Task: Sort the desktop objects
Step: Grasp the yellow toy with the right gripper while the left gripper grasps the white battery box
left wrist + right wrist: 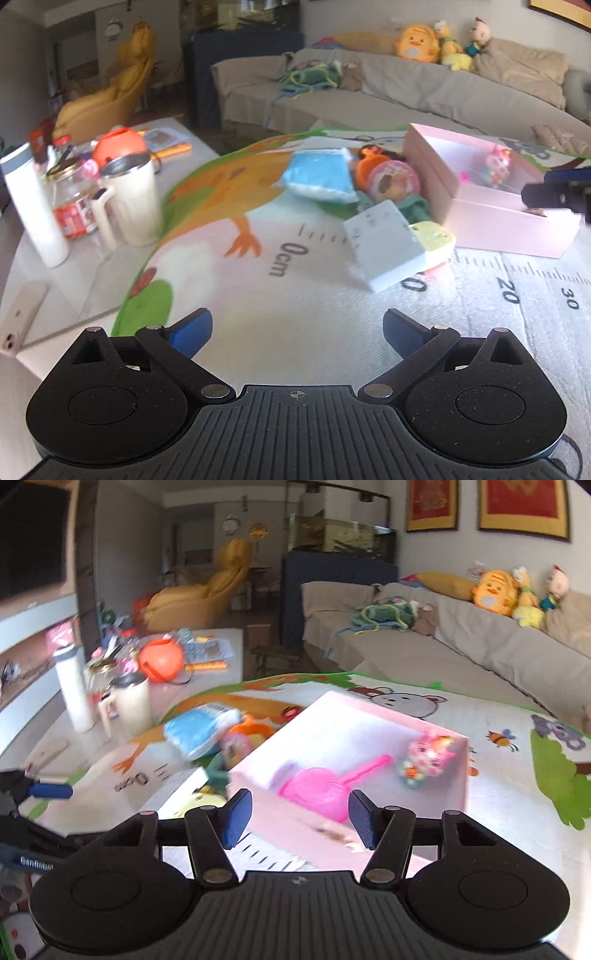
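Observation:
A pink open box sits on a cartoon play mat. Inside it lie a pink scoop and a small pink toy figure. Left of the box is a pile: a blue-and-white packet, a round pink toy, a white box and a pale yellow item. My left gripper is open and empty over bare mat, short of the pile. My right gripper is open and empty above the pink box's near wall.
On the left stand a white bottle, a glass jar, a cream mug and an orange ball-shaped toy. A phone lies at the table's near left edge. A sofa lies behind.

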`<state>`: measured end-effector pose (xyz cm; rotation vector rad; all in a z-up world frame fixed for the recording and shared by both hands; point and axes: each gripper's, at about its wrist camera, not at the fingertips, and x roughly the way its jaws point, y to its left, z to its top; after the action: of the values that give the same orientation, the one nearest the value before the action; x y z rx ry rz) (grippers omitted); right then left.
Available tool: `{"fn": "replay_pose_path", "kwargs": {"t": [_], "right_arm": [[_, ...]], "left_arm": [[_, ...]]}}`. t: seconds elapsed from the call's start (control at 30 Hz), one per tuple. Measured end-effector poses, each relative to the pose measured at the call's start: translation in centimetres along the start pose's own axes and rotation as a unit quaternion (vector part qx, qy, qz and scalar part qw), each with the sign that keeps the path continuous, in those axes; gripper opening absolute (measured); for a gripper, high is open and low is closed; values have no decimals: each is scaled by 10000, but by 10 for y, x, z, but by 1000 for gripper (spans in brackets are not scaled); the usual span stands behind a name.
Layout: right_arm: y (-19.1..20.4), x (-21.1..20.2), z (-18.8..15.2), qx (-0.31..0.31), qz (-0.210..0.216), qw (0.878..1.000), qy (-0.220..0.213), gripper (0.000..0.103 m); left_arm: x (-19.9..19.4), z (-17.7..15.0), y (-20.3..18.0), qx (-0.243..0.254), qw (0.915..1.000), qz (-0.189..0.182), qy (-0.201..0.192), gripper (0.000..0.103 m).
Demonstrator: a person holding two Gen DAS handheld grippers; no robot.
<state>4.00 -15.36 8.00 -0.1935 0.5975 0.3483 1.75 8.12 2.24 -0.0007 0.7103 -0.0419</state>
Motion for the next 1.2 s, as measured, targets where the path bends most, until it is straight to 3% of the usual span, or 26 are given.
{"fn": "replay_pose_path", "kwargs": {"t": [0.1,0.2,0.27,0.3,0.4,0.47,0.5,0.53,0.6,0.67,0.73,0.8,0.93,1.0,1.03,1.2], "right_arm": [[49,17,-2,-611,236,9978,81,58],[82,42,2,-673,545,9959,270,58],[100,59,8,-689,587,9953,340,65],[107,66,10,-725,555,9952,342,73],[117,87,15,-835,492,9942,473,73],[116,85,17,-537,1277,9877,723,71],[114,77,16,-443,1698,9816,754,56],[113,67,14,-462,1872,9789,681,55],[109,48,7,-544,1508,9866,316,64],[100,40,-2,-480,759,9958,163,68],[89,44,-11,-293,301,9987,288,70],[81,55,-17,-113,110,9986,506,70],[71,79,-17,297,173,9974,631,70],[70,85,-16,419,263,9964,688,56],[69,83,-16,453,273,9959,729,55],[63,36,-31,253,328,9970,650,55]], "left_arm": [[-8,0,17,-185,9994,269,-126,102],[-15,1,32,-378,9982,416,-183,102],[-17,1,38,-491,9974,487,-191,102],[-19,1,40,-522,9971,514,-199,102],[-26,1,48,-611,9964,523,-282,102],[-32,3,54,-714,9955,491,-373,103],[-34,4,58,-814,9947,456,-431,103],[-35,4,60,-873,9942,437,-446,103],[-35,5,60,-898,9944,327,-455,103],[-33,4,55,-831,9956,156,-403,103],[-30,2,46,-688,9970,13,-358,103],[-28,-1,38,-533,9981,-43,-318,103],[-27,-5,21,-150,9995,-56,-274,103],[-27,-8,13,26,9996,-111,-265,103],[-27,-9,9,95,9995,-143,-250,103],[-16,-4,-7,244,9994,-224,-119,103]]}}
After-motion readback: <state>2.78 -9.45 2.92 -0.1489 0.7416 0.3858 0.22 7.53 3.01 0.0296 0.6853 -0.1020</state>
